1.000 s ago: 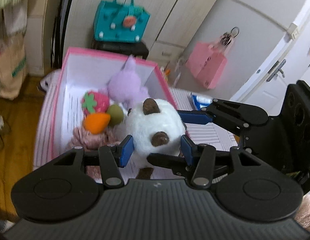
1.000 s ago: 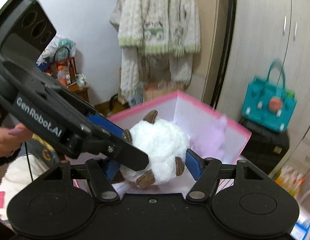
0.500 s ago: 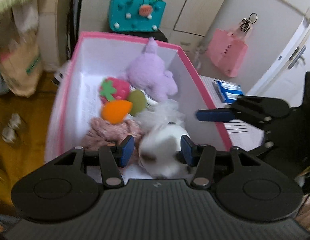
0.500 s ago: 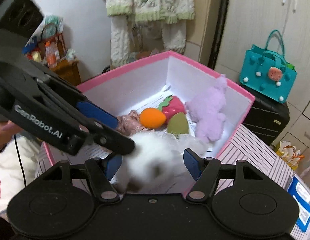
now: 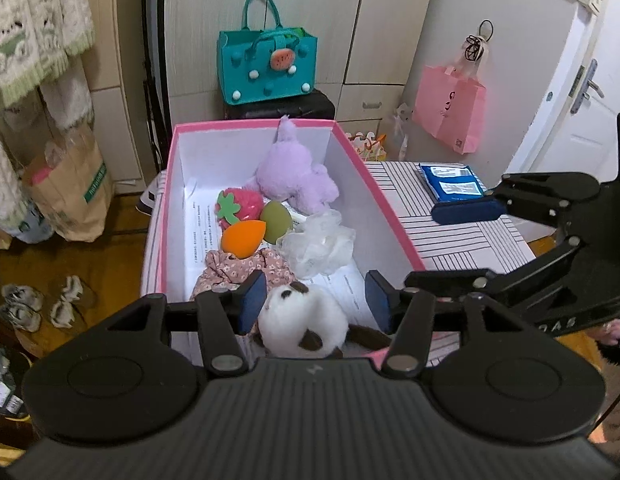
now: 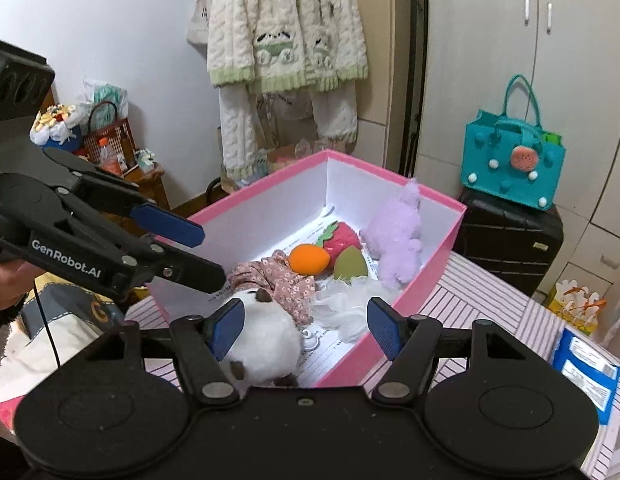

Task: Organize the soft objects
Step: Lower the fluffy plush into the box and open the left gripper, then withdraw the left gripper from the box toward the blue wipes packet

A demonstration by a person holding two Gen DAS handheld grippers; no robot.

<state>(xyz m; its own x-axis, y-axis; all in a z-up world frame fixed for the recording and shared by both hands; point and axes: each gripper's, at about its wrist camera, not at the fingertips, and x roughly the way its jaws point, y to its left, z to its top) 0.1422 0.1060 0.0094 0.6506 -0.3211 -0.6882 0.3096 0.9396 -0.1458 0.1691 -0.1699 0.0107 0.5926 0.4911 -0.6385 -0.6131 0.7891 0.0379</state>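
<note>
1. Pink box (image 5: 390, 216) with white inside sits on striped worktop (image 5: 462, 236); all soft items are in it.
2. White round plush with brown patches (image 5: 302, 322) lies at the box's near end, on printed paper lining the bottom, free of both tools.
3. Left gripper (image 5: 316, 306) hovers above that plush; its fingers are opening, mid-wide, blue pads (image 5: 252, 300) not pressing on it.
4. Right gripper (image 6: 306, 326) hangs over the near box edge, fingers spread at medium width, nothing gripped; the plush shows below its left pad.
5. Floral pink cloth (image 5: 246, 270) lies just behind the plush, touching it in the right wrist view.
6. Orange sponge (image 5: 243, 238) rests on the cloth; green sponge (image 5: 276, 222) and strawberry plush (image 5: 238, 208) are just beside it.
7. White mesh puff (image 5: 320, 242) sits right of the sponges.
8. Purple plush (image 5: 294, 176) leans at the far wall.
9. Blue packet (image 5: 450, 186) lies on the worktop outside the box.
</note>
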